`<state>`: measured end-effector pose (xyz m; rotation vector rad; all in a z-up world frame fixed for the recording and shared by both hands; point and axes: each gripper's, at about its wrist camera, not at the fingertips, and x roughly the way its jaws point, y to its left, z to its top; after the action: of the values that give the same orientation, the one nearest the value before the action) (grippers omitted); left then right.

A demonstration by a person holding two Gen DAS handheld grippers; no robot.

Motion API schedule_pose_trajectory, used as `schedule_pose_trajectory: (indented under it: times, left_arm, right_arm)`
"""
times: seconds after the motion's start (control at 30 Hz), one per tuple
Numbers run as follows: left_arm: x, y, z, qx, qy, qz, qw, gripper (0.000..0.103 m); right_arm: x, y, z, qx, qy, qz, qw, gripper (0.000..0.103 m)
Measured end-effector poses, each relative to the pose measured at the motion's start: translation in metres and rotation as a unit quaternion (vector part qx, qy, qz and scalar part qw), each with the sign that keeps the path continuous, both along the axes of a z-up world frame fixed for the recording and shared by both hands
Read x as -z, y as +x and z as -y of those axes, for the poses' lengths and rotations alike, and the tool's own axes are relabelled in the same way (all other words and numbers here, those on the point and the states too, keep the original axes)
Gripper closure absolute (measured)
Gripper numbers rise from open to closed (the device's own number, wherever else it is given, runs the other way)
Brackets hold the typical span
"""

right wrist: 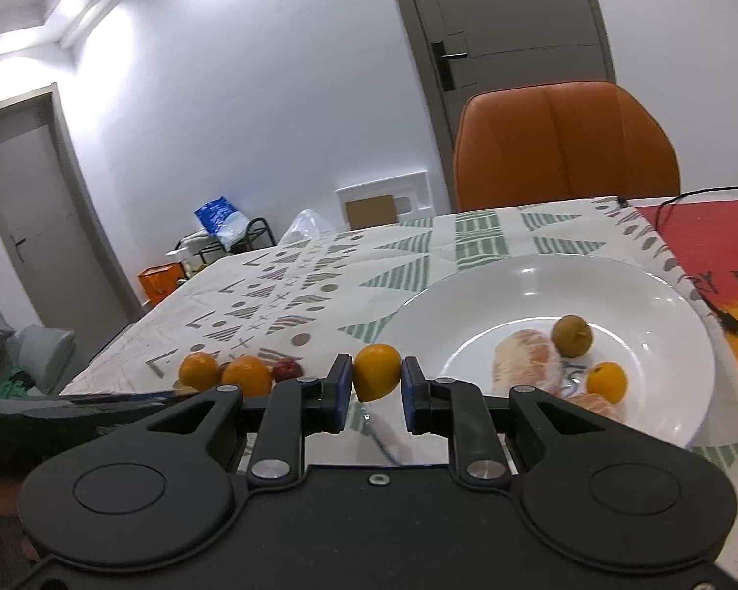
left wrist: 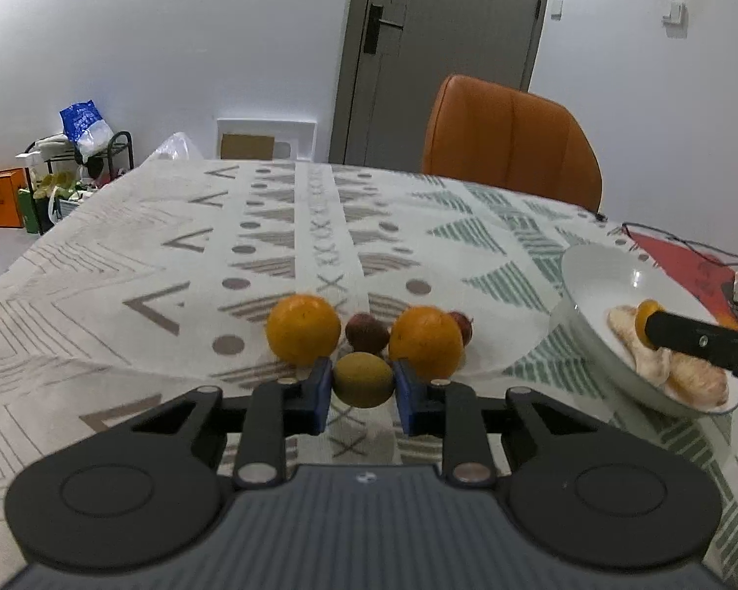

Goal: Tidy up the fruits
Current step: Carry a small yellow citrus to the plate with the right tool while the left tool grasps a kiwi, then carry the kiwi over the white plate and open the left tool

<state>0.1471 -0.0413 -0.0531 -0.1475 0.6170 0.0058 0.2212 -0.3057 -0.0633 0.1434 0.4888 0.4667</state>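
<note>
Though hidden leftward, green fruit [right wrist: 571, 336] in plate [right wrist: 664, 295] rightward.

Plate [right wrist: 541, 285]: glossy white ceramic look, bright glare spots. Bench cloth [left wrist: 172, 265] is matt woven fabric; chair [right wrist: 566, 147] is smooth orange leather-like. Gripper fingers [left wrist: 320, 393]: matt black plastic, blue pads, bare metal pivots.

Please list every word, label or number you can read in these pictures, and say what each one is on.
"RY DA", cut off at the frame edge: dark letters on the red and orange cloth at the table's right end.
Print on the blue bag on the rack: too small to read.
Nothing readable on the plate or the fruit.
</note>
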Motion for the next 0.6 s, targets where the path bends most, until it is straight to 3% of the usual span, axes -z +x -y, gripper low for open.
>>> schedule_pose_trajectory:
  times: [0.2,0.33,0.4,0.47,0.53,0.6]
  left_arm:
    - [-0.008,-0.001,0.004,0.007,-0.005,0.012,0.9999,0.077]
    - [-0.012,-0.003,0.009,0.014,-0.007,0.019,0.9997,0.077]
    - [-0.014,-0.003,0.011,0.017,-0.008,0.021,0.9996,0.077]
    - [-0.015,-0.003,0.013,0.02,-0.008,0.022,0.9995,0.077]
    - [-0.016,-0.003,0.017,0.024,-0.008,0.022,0.9994,0.077]
    - [-0.018,-0.003,0.021,0.029,-0.007,0.023,0.9993,0.077]
  right_arm:
    - [-0.001,0.002,0.008,0.024,-0.005,0.006,1.0,0.083]
    - [0.0,0.003,0.013,0.038,-0.004,0.009,0.999,0.071]
    - [0.0,0.002,0.014,0.043,-0.008,0.008,0.999,0.054]
    - [-0.001,0.0,0.016,0.055,-0.012,0.013,0.998,0.019]
    - [-0.004,-0.007,0.02,0.067,-0.015,0.027,0.997,0.003]
    - [-0.006,-0.01,0.022,0.076,-0.025,0.031,0.996,0.0]
